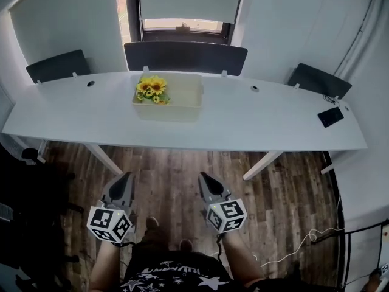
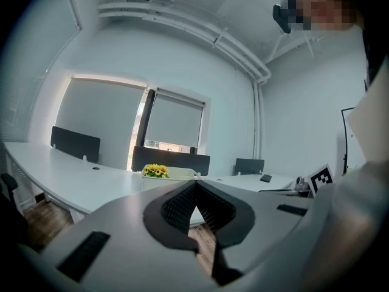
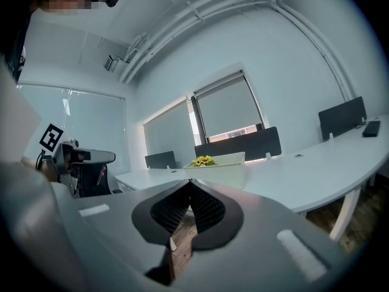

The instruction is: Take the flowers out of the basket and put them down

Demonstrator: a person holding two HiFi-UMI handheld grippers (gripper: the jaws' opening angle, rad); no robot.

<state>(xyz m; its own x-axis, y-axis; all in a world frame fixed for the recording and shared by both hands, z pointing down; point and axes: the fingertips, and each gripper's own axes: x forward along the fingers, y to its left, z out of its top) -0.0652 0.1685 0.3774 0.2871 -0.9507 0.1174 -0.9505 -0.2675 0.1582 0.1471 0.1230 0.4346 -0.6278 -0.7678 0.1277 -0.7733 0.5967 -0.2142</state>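
A bunch of yellow sunflowers [image 1: 152,89] lies in the left end of a cream plastic basket [image 1: 182,96] on the long white table [image 1: 243,123]. My left gripper [image 1: 126,175] and right gripper [image 1: 202,176] are side by side over the wooden floor, short of the table's near edge, both pointing at it. Each is shut with nothing between its jaws. In the left gripper view the flowers [image 2: 155,171] and basket [image 2: 179,174] show far off above the closed left gripper [image 2: 195,183]. The right gripper view shows the flowers [image 3: 203,160] in the basket [image 3: 225,163] beyond the closed right gripper [image 3: 189,181].
Dark chair backs [image 1: 185,56] stand along the table's far side under a window. A black flat item [image 1: 330,116] lies at the table's right end. Slanted table legs [image 1: 262,165] stand ahead of me. A black chair [image 1: 30,205] is at my left, a white cable [image 1: 301,242] on the floor.
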